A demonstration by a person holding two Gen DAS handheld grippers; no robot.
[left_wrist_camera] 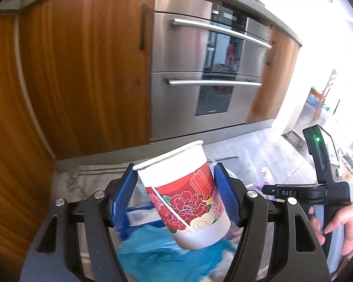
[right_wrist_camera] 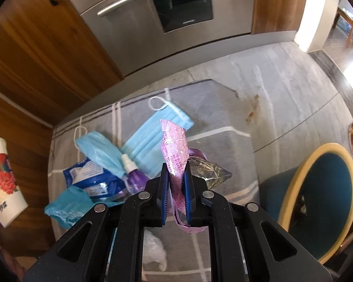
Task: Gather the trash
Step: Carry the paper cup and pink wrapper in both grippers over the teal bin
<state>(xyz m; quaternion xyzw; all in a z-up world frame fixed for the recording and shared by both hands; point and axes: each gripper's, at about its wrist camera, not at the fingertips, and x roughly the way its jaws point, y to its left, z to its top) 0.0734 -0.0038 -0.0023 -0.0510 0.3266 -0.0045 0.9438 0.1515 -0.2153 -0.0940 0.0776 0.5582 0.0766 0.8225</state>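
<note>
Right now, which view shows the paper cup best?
The left wrist view: the paper cup fills its centre, tilted, clamped between the left tongs, floral print clear. The right wrist view shows it only at the left edge, partly cropped.

A grey mat (right_wrist_camera: 223,138) with pale crossing stripes lies on the grey stone floor (right_wrist_camera: 294,75) in front of the wooden cabinets and steel oven. Trash is scattered on the mat: an unfolded blue face mask (right_wrist_camera: 148,138) with its white ear loop towards the oven, a second, crumpled blue mask (right_wrist_camera: 101,150) just beside it, a small purple spray bottle (right_wrist_camera: 134,176) with a white cap lying across them, a blue-and-white printed packet (right_wrist_camera: 89,176), a crumpled teal piece (right_wrist_camera: 66,204), a clear crinkled wrapper (right_wrist_camera: 209,171) and a bit of clear plastic film (right_wrist_camera: 155,251). Rusty stains (right_wrist_camera: 253,110) mark the floor beyond the mat.
</note>
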